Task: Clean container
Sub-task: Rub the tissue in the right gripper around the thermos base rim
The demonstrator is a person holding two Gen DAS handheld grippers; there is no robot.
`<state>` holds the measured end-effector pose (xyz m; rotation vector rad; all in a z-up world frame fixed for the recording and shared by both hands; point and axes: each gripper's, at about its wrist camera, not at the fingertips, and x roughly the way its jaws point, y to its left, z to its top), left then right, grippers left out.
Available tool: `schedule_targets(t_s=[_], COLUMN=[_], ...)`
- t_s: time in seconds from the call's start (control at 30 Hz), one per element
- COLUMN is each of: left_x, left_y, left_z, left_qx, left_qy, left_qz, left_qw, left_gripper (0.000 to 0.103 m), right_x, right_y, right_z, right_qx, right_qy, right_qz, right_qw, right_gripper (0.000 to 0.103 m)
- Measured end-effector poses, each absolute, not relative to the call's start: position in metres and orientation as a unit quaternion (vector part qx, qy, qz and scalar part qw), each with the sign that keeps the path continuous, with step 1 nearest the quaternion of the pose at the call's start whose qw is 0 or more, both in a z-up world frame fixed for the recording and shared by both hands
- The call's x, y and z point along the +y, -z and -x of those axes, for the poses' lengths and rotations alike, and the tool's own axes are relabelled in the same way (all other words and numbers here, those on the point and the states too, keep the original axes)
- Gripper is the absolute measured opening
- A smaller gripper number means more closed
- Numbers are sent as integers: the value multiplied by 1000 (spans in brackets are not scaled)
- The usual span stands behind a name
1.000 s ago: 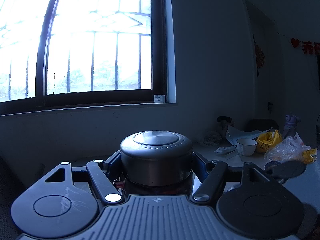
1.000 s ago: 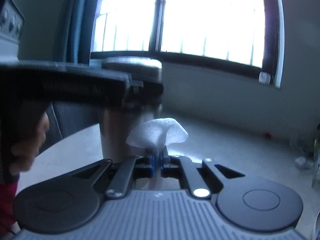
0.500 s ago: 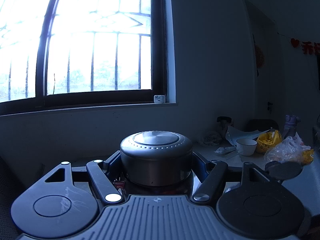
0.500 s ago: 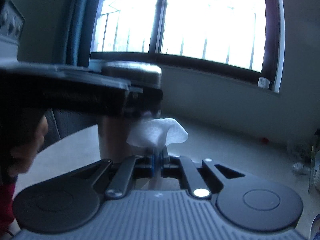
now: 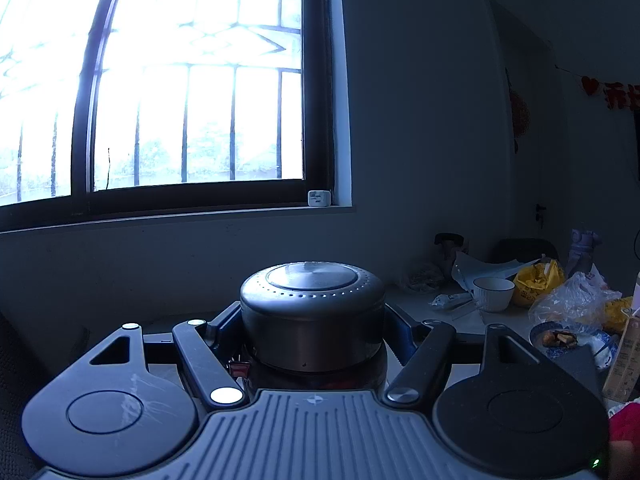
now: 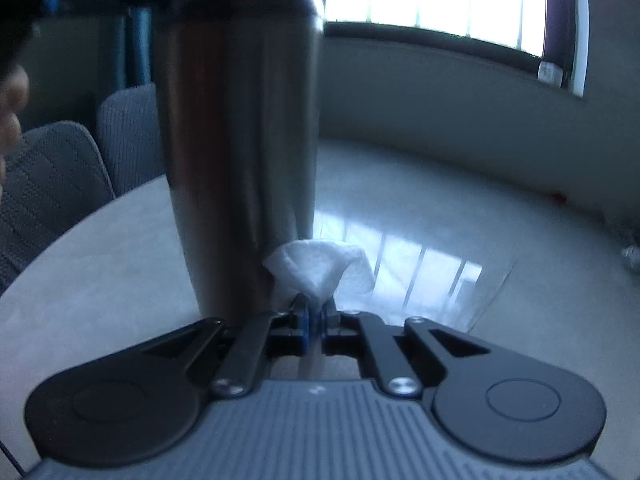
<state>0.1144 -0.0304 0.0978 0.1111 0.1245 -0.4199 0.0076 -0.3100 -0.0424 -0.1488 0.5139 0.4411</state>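
By a barred window (image 5: 188,92), a pale table (image 6: 520,300); left jaws grip the flask (image 5: 312,316), right jaws pinch tissue (image 6: 320,268).

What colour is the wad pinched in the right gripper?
White: a crumpled tissue, clearest in the right wrist view, beside the steel flask.
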Motion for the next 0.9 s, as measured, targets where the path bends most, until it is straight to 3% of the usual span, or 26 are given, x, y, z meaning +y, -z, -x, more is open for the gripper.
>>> schedule_targets(t_s=[0.43,0.9], left_x=[-29,-30], left_y=[-98,-98], left_z=[-115,-114], left_qx=[62,62], left_qy=[210,210], left_qz=[-55,-53], left_qw=[974,974], left_gripper=[73,72], right_x=[-310,-322], right_y=[56,-28], right_z=[-21,5], right_qx=[280,164], right_qy=[-224,-223], right_qz=[71,80], right_qw=[931,958], right_gripper=[5,5])
